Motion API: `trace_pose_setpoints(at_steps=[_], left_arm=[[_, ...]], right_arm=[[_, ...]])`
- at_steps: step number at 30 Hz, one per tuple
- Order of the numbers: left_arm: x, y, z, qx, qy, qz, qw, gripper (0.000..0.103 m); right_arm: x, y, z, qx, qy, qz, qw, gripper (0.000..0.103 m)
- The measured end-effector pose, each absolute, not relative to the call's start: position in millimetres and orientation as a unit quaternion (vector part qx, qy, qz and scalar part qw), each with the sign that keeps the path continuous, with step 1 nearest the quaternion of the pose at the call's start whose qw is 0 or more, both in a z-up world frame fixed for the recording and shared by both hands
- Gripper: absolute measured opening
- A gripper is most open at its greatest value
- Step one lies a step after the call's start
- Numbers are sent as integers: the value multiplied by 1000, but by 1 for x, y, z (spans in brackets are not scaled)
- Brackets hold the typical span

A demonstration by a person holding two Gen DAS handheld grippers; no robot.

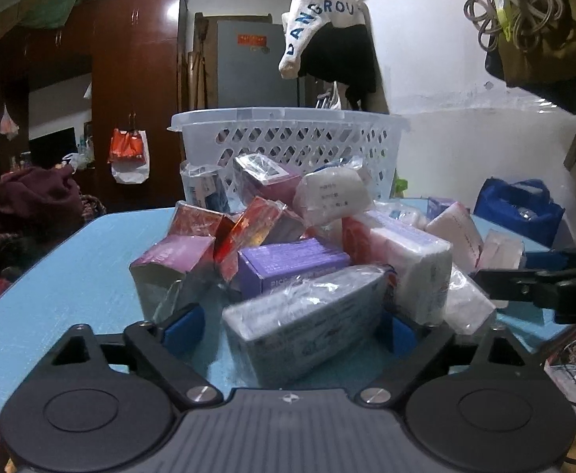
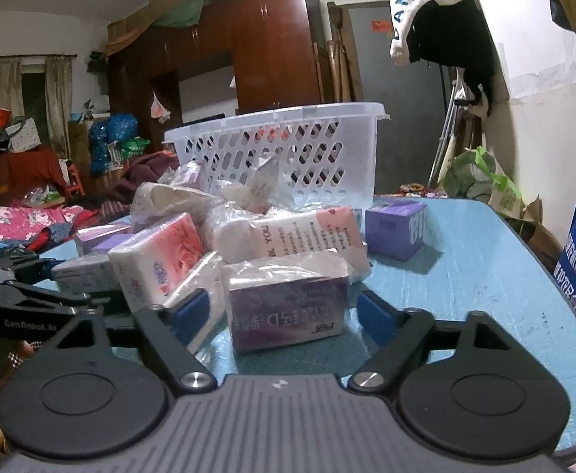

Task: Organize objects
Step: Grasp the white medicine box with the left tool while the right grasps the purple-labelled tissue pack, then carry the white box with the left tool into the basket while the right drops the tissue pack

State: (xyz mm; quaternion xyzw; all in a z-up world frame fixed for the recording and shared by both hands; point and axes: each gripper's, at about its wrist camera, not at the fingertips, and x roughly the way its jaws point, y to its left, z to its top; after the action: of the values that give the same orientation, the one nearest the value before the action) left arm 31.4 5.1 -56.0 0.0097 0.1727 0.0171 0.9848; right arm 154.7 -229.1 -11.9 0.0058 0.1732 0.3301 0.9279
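At the near edge of the light blue tabletop (image 1: 71, 276), the left gripper (image 1: 291, 327) stood with its blue-padded jaws spread wide around a grey plastic-wrapped rectangular pack (image 1: 303, 315); its right pad sat against the pack's side, while a gap showed at the left pad, so no firm grip could be told. The right gripper (image 2: 284, 315) likewise straddled a purple cardboard box in clear wrap (image 2: 288, 311), jaws fairly wide, with tabletop visible between each pad and the box.

Just beyond lay a loose heap of packets: a white tissue pack with a pink floral print (image 2: 157, 260), a purple printed carton (image 1: 288, 264), red boxes (image 1: 244, 232) and a white wrapped soap-like bar (image 1: 331, 193), piled against one another toward the middle of the tabletop. A small purple cube-shaped box (image 2: 396, 226) stood apart toward the right edge.

At the far edge, touching the heap, stood a translucent white perforated plastic basket (image 1: 288, 134). Behind it rose a dark brown wooden wardrobe (image 2: 272, 47).
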Motion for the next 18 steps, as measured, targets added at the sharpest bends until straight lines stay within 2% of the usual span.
trace_pose_setpoints(at_steps=[1, 2, 11, 15, 18], left_arm=[[30, 6, -56, 8, 169, 9, 986, 81], [27, 7, -55, 7, 164, 3, 986, 71], [1, 15, -44, 11, 126, -15, 992, 70], [-6, 28, -17, -5, 98, -16, 995, 71], [16, 37, 18, -14, 83, -21, 996, 71]], right_arm=[[155, -230, -12, 10, 174, 331, 927, 68], [153, -232, -12, 14, 173, 333, 927, 68], [141, -244, 3, 14, 150, 324, 934, 67], [146, -243, 24, 8, 132, 321, 938, 67], [162, -233, 59, 4, 106, 339, 935, 67]])
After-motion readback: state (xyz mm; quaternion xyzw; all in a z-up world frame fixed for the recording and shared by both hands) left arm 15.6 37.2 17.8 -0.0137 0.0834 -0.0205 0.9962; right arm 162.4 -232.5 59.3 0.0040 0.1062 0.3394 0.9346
